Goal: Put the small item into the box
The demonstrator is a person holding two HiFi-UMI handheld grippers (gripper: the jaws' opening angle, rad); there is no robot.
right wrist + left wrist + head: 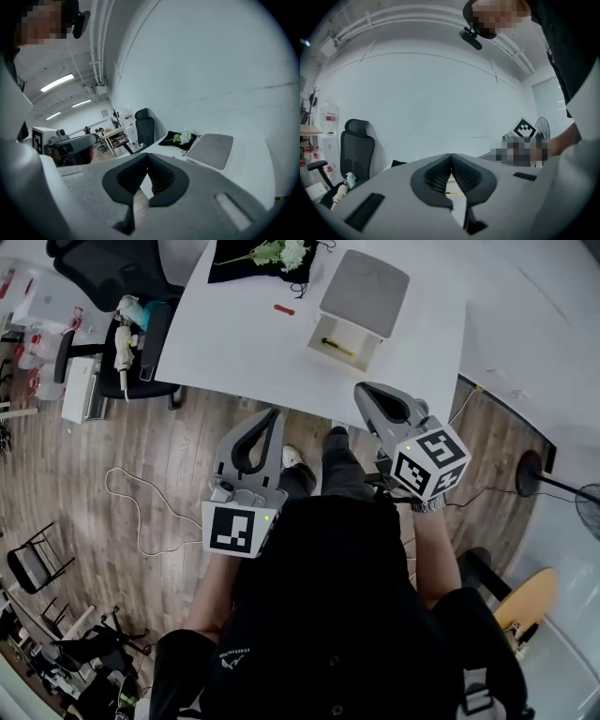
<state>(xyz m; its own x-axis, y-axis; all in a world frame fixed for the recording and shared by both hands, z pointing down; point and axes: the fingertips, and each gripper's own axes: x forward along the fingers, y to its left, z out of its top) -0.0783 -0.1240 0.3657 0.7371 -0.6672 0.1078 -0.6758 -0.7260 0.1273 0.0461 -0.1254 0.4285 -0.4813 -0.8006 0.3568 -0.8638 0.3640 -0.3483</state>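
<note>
**Small red item could skid away**

Both the left hand-held gripper [273, 412] and right hand-held gripper [362, 390] hang empty short of the near edge of the bench [234, 343], jaws together. The small red item [284, 309] lies mid-bench beside the box [352, 332] (lid [367, 289] open, a yellow stick-like thing [339, 348] inside); a shallow pinch may flick it off.

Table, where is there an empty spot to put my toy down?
The biggest bare patch on the table is the near-left part, between the black cloth, the small red item and the box. A thinner strip runs between the box and the table's right edge. It is crowded at the back, around the cloth and flowers.
</note>
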